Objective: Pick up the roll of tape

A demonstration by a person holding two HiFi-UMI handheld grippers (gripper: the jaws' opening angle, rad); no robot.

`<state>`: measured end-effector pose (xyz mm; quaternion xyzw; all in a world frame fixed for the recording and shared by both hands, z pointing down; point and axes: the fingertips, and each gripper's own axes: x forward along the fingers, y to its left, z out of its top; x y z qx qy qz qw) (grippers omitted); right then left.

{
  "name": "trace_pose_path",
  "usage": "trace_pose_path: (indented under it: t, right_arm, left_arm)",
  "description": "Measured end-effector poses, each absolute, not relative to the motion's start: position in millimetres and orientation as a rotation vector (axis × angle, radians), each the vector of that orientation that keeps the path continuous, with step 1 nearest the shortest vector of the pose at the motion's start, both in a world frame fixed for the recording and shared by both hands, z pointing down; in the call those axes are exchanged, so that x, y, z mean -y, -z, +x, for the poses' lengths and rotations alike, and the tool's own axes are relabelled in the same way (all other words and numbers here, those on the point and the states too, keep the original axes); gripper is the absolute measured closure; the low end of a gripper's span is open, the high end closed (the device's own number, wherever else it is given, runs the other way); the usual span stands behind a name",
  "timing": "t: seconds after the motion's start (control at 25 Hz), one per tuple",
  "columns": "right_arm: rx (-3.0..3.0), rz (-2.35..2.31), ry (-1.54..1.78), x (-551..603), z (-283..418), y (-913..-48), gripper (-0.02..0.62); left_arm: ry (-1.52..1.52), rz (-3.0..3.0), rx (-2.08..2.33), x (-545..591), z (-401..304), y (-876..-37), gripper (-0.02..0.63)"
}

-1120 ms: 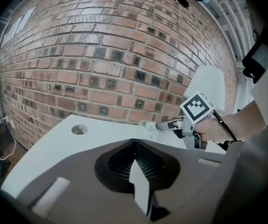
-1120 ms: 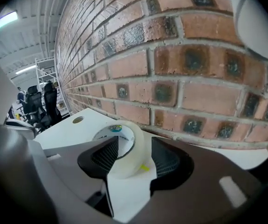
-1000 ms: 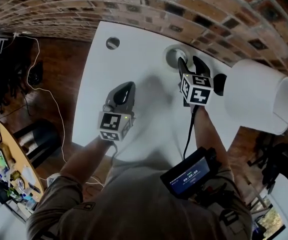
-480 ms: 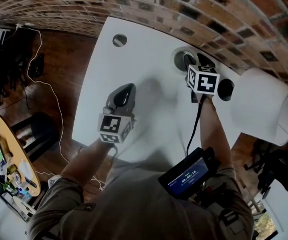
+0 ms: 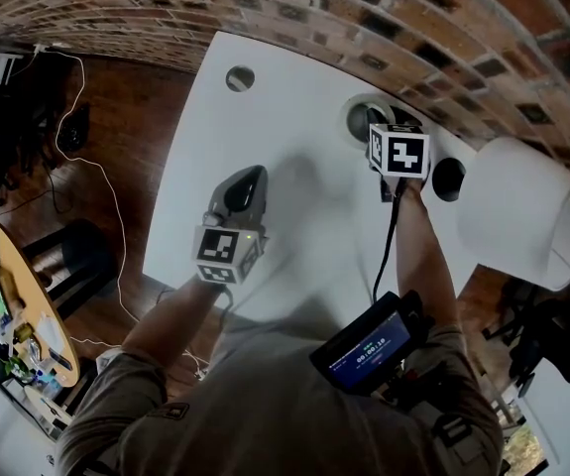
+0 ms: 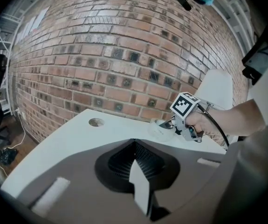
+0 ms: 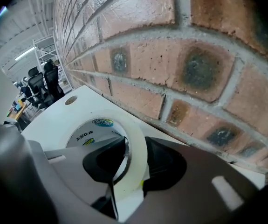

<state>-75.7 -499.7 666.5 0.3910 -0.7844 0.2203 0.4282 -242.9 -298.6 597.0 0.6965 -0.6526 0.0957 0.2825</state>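
Note:
The roll of tape (image 5: 361, 117) is white and translucent and lies flat on the white table (image 5: 294, 87), close to the brick wall. My right gripper (image 5: 372, 127) points steeply down onto it. In the right gripper view the roll's wall (image 7: 136, 143) stands between the closing jaws of that gripper (image 7: 127, 190), one jaw inside the ring and one outside, both touching it. The left gripper view shows the roll (image 6: 161, 130) under the right gripper (image 6: 173, 125). My left gripper (image 5: 250, 178) hovers over the middle of the table, its jaws (image 6: 140, 190) shut on nothing.
Two round cable holes (image 5: 240, 77) (image 5: 448, 178) are cut in the tabletop. A large white cylinder (image 5: 522, 211) stands right of the roll. The brick wall (image 5: 364, 18) runs just behind the tape. The table's left edge drops to a wooden floor with a cable (image 5: 86, 177).
My right gripper has moved toward the wall and down over the roll, and its jaws have narrowed around the roll's wall. The left gripper has stayed where it was.

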Motion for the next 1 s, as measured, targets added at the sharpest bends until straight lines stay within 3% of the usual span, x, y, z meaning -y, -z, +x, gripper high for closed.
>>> trace_pose_path:
  t: [1.0]
  right_arm:
    - [2.220,1.238,-0.395,417,-49,-590,0.468]
  left_arm:
    - [-0.234,1.962,1.735,281,-220,-563,0.604]
